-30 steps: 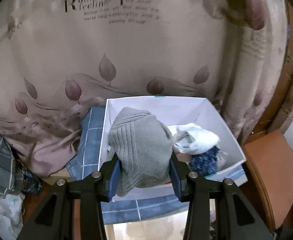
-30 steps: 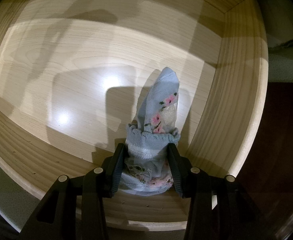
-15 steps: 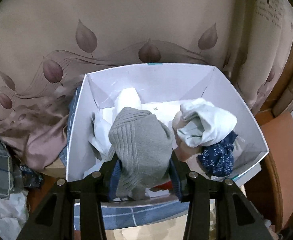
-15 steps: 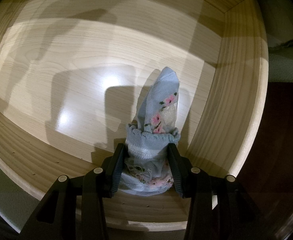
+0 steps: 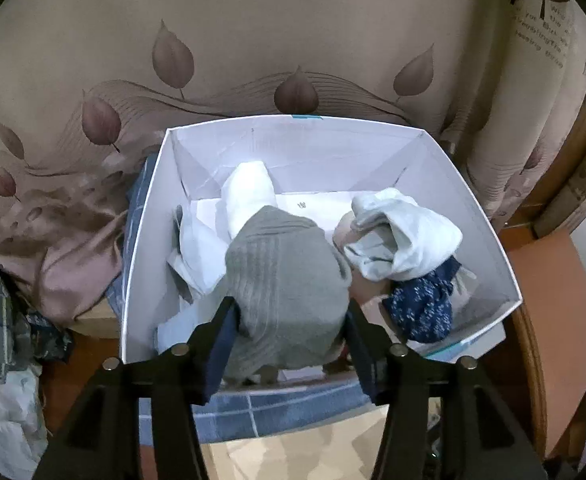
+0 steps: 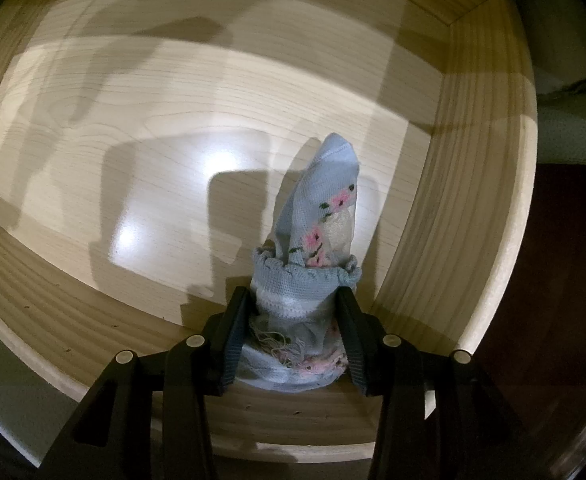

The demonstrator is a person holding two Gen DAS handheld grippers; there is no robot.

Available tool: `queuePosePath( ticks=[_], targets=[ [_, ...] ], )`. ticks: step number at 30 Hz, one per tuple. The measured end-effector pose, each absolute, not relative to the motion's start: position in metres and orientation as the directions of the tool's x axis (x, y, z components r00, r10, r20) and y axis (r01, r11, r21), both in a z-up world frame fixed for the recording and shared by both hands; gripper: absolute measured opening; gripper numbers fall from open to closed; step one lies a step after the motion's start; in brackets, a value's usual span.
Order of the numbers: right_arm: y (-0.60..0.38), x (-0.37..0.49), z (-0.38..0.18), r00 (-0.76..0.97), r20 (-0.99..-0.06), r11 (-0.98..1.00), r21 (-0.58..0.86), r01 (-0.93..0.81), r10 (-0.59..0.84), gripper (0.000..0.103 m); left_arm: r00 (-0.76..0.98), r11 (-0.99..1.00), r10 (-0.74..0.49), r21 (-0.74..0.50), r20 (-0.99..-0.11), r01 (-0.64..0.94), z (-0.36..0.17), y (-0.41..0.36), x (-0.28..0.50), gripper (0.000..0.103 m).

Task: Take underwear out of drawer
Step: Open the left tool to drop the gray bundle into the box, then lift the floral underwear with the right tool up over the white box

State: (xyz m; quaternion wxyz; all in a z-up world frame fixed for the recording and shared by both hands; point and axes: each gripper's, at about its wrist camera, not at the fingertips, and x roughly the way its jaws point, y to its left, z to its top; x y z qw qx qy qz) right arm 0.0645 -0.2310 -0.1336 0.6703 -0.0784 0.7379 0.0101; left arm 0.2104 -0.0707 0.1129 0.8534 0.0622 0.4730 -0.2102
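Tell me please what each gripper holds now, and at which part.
The right gripper holds the light blue floral garment at its bunched lower part. The left gripper is opening around the grey ribbed garment, at its lower end.

Light-blue floral underwear (image 6: 313, 264) hangs over the wooden drawer (image 6: 489, 200).

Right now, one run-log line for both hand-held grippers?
left hand-held gripper: jaws opening, grey garment between them over white box | right hand-held gripper: shut on blue floral garment over wooden drawer
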Motion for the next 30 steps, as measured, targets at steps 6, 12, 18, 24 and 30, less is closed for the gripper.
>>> queuePosePath(
  ticks=[6,12,18,24,30],
  targets=[
    [-0.228,0.067,-0.133,-0.095,-0.990,0.988,-0.094,-0.125,-0.107,0.044,0.460,0.895,-0.343,-0.136,-0.819,0.425,0.125,-0.063,0.198,0.058],
    [-0.228,0.067,-0.133,-0.096,-0.990,0.988,-0.095,-0.124,-0.107,0.044,0.468,0.892,-0.336,-0.117,-0.817,0.437,0.137,-0.052,0.176,0.058],
    [-0.226,0.068,-0.135,-0.101,-0.989,0.988,-0.099,-0.119,-0.112,0.046,0.446,0.897,-0.294,-0.083,-0.845,0.435,0.126,-0.031,0.142,0.058],
    [-0.226,0.069,-0.135,-0.107,-0.987,0.988,-0.106,-0.109,-0.118,0.050,0.402,0.916,-0.265,-0.099,-0.876,0.388,0.085,-0.012,0.107,0.058],
    [-0.226,0.072,-0.137,-0.118,-0.986,0.989,-0.104,-0.105,-0.116,0.051,0.363,0.937,-0.222,-0.095,-0.905,0.337,0.027,-0.001,0.077,0.058]
  ],
)
